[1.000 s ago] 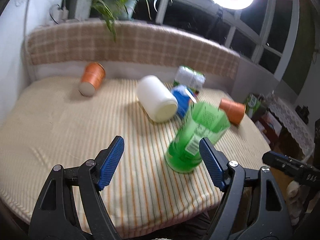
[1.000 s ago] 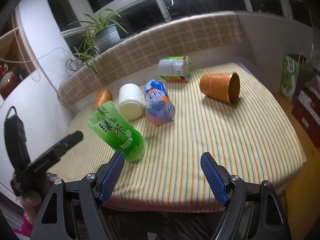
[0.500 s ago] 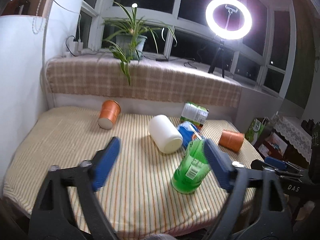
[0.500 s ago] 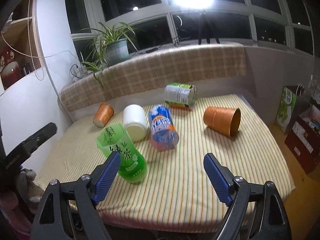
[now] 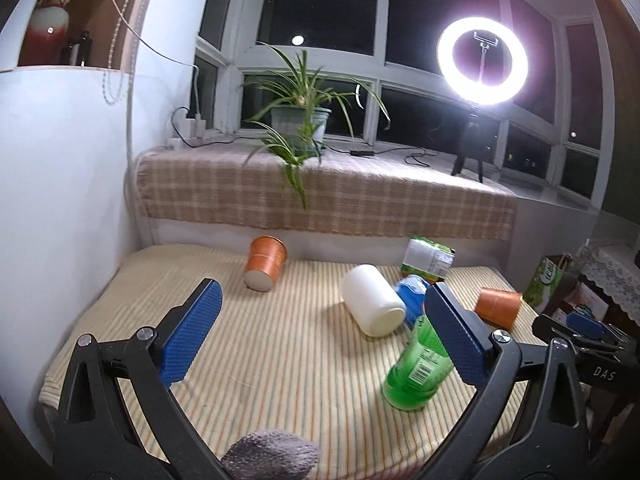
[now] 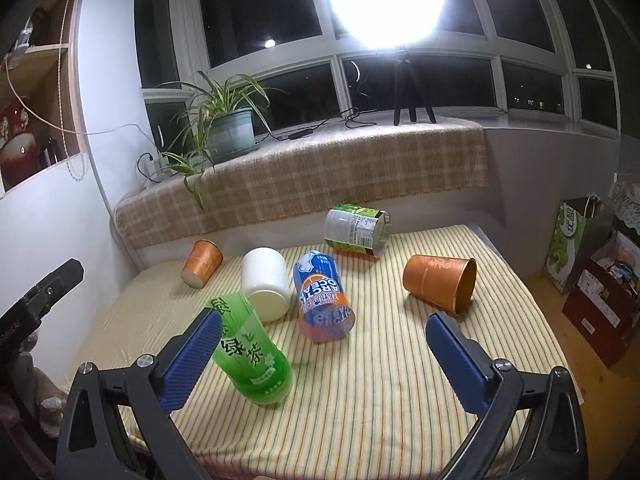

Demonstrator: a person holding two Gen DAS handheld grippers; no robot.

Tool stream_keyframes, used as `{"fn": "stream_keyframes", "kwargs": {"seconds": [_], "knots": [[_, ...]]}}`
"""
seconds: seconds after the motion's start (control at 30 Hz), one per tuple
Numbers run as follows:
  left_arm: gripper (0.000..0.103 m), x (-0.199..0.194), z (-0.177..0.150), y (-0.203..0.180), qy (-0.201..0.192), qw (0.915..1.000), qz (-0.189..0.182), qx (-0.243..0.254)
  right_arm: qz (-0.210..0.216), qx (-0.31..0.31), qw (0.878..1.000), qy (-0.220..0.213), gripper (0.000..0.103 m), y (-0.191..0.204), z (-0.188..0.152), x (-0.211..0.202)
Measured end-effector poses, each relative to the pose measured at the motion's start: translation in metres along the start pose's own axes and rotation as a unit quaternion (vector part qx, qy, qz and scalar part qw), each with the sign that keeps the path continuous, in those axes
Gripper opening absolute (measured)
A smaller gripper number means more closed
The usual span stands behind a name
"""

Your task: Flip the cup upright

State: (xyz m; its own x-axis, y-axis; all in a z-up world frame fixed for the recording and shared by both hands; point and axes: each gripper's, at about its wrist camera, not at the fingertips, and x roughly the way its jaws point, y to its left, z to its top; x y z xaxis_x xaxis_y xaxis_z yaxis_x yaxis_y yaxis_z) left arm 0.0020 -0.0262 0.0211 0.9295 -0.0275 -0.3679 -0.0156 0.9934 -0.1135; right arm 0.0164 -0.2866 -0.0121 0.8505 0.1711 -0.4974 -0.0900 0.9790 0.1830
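A green cup (image 6: 250,354) stands on its base on the striped table, leaning a little; it also shows in the left wrist view (image 5: 418,368), partly behind my finger. Lying on their sides are a white cup (image 6: 266,282), a blue-orange cup (image 6: 322,296), a green-white cup (image 6: 356,230), a large orange cup (image 6: 440,282) and a small orange cup (image 6: 201,262). My left gripper (image 5: 320,332) is open and empty, held above the table's near edge. My right gripper (image 6: 324,360) is open and empty, just right of the green cup.
The striped table (image 6: 400,380) ends close in front of both grippers. A checked ledge (image 6: 320,168) with a potted plant (image 6: 224,128) and a ring light (image 5: 482,66) runs behind it. Boxes and bags (image 6: 592,264) stand on the floor at the right.
Both grippers have pulled back and risen away from the table. The green cup, tilted near the left gripper's right finger a second ago, now stands free on its base.
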Motion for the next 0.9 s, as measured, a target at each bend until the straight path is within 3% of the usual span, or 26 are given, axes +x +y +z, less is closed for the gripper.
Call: {"fn": "stream_keyframes", "kwargs": {"seconds": [0.9], "knots": [[0.103, 0.0004, 0.0044, -0.0021, -0.003, 1.0, 0.0, 0.003, 0.004, 0.005, 1.0, 0.011, 0.103, -0.0019, -0.0003, 0.0055]]}}
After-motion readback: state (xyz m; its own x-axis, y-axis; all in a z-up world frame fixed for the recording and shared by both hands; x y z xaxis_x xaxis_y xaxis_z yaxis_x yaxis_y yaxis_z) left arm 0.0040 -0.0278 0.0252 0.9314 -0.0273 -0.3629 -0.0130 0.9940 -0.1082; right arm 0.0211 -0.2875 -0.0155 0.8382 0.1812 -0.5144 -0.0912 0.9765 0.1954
